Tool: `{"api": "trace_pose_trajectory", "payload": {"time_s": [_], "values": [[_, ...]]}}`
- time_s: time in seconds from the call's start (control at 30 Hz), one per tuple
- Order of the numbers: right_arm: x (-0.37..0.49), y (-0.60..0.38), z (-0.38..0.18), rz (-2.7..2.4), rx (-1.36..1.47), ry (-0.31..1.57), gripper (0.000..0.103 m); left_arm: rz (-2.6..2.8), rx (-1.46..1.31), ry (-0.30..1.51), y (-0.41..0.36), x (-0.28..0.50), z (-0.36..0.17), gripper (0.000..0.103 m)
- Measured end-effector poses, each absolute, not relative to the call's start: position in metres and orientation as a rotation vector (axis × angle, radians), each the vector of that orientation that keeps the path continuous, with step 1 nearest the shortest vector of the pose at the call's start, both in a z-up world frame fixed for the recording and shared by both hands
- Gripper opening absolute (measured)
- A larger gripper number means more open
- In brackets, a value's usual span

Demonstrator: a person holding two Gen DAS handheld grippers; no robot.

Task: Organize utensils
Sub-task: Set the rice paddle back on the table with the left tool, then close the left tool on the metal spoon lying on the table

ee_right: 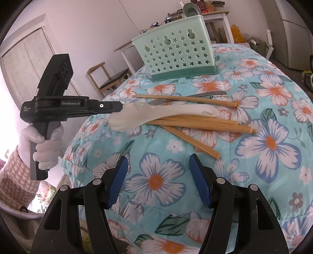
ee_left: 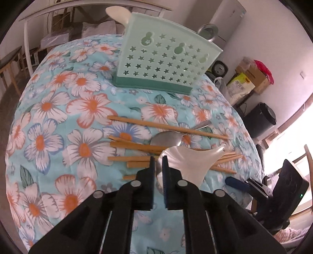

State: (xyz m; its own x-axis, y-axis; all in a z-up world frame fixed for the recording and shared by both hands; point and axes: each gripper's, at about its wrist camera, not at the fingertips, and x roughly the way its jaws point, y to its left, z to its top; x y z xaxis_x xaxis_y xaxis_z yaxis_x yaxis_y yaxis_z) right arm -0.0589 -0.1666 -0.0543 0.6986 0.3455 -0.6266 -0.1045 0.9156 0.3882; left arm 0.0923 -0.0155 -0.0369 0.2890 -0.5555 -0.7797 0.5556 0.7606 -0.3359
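Observation:
My left gripper (ee_left: 158,158) is shut on the bowl rim of a white ceramic spoon (ee_left: 190,162); from the right wrist view it (ee_right: 119,107) holds the spoon (ee_right: 156,115) over a pile of wooden chopsticks (ee_right: 197,123). The chopsticks (ee_left: 164,126) lie with a metal spoon (ee_left: 168,138) on the floral cloth. A mint green utensil holder (ee_left: 166,56) with star holes stands at the far side, a white spoon (ee_left: 117,12) and a metal one (ee_left: 208,31) in it. My right gripper (ee_right: 158,168) is open and empty, near the table's front edge.
The holder also shows in the right wrist view (ee_right: 180,50). The right gripper's body (ee_left: 283,187) is at the table's right edge. A chair (ee_right: 109,78) and a white table (ee_right: 195,21) stand beyond the table. Boxes and bags (ee_left: 248,78) lie on the floor.

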Motion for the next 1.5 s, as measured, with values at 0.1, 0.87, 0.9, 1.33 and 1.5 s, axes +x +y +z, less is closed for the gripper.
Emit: {"api": "trace_pose_trajectory", "payload": {"time_s": [0.1, 0.87, 0.9, 1.33, 1.5], "values": [[-0.060, -0.166, -0.054, 0.252, 0.337, 0.763, 0.061, -0.750, -0.036, 1.002, -0.010, 0.094, -0.029, 0.029], [-0.058, -0.162, -0.053, 0.241, 0.330, 0.767, 0.062, -0.655, 0.199, 1.062, -0.040, 0.118, -0.054, 0.032], [-0.059, -0.163, -0.053, 0.244, 0.333, 0.766, 0.062, -0.664, 0.198, 1.069, -0.040, 0.116, -0.053, 0.032], [-0.059, -0.162, -0.054, 0.245, 0.335, 0.761, 0.062, -0.791, 0.361, 0.947, -0.089, 0.093, -0.039, 0.040], [-0.059, -0.162, -0.054, 0.243, 0.339, 0.761, 0.062, -0.757, 0.463, 0.954, -0.112, 0.099, -0.056, 0.042]]}}
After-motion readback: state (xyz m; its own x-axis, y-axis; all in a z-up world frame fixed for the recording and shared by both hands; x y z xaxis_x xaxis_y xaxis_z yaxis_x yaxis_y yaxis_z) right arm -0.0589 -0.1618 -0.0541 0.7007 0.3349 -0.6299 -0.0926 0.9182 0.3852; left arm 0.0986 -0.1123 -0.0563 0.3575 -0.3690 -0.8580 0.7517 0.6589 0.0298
